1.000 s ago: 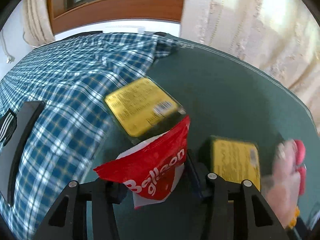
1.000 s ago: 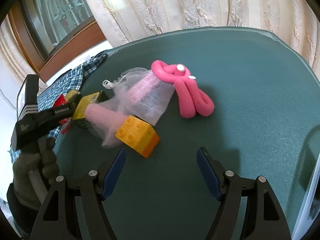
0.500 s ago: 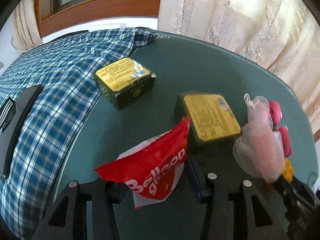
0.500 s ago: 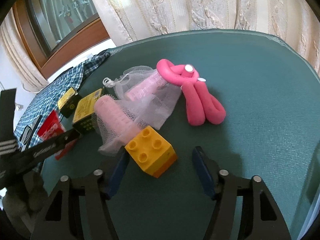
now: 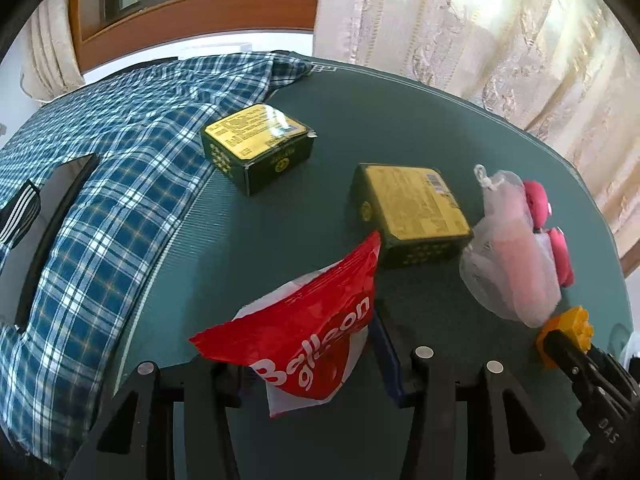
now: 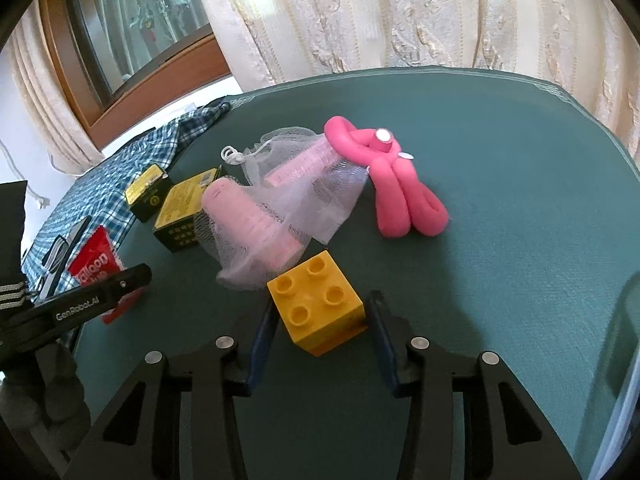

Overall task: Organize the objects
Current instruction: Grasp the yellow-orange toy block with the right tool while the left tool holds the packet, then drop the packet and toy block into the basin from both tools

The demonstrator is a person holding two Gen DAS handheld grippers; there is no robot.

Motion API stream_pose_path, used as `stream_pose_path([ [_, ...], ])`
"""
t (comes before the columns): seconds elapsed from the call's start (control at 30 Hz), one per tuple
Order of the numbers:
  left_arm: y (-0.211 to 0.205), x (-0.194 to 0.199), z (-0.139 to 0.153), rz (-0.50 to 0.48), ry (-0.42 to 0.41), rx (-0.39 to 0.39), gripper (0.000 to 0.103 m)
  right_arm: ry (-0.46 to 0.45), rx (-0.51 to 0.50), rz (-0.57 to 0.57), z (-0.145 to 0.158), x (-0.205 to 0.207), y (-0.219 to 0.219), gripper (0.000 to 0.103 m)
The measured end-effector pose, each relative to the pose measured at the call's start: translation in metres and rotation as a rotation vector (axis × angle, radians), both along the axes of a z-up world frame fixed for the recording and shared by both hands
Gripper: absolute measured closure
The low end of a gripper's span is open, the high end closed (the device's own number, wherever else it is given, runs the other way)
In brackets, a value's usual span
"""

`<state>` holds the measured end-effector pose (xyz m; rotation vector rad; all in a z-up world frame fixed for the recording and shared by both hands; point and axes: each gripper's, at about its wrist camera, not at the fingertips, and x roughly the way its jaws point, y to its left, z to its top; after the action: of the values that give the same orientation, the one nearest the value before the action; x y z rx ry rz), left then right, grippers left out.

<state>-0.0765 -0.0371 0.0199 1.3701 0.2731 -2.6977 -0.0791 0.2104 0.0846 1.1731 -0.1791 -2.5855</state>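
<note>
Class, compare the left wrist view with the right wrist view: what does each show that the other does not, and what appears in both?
Only the left wrist view shows the left claw itself, shut on the red Balloon packet, and the broad spread of blue checked cloth.

Only the right wrist view shows the right claw closed against the yellow studded toy brick, and the whole twisted pink foam roller.

Both show the green table mat, two dark green boxes with yellow labels, and the white mesh bag of pink rollers.
</note>
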Motion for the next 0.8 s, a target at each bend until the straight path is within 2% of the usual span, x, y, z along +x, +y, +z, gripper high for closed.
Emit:
stream_pose_path([
  [0.4, 0.029, 0.017, 0.013, -0.098, 0.033, 0.01, 0.051, 0.016, -0.043, -0.038, 0.015, 0.036, 0.03, 0.057],
  [0.8, 0.083, 0.034, 0.031, -0.232, 0.066, -0.013, 0.051, 0.066, -0.092, -0.094, 0.032, 0.071, 0.068, 0.057],
])
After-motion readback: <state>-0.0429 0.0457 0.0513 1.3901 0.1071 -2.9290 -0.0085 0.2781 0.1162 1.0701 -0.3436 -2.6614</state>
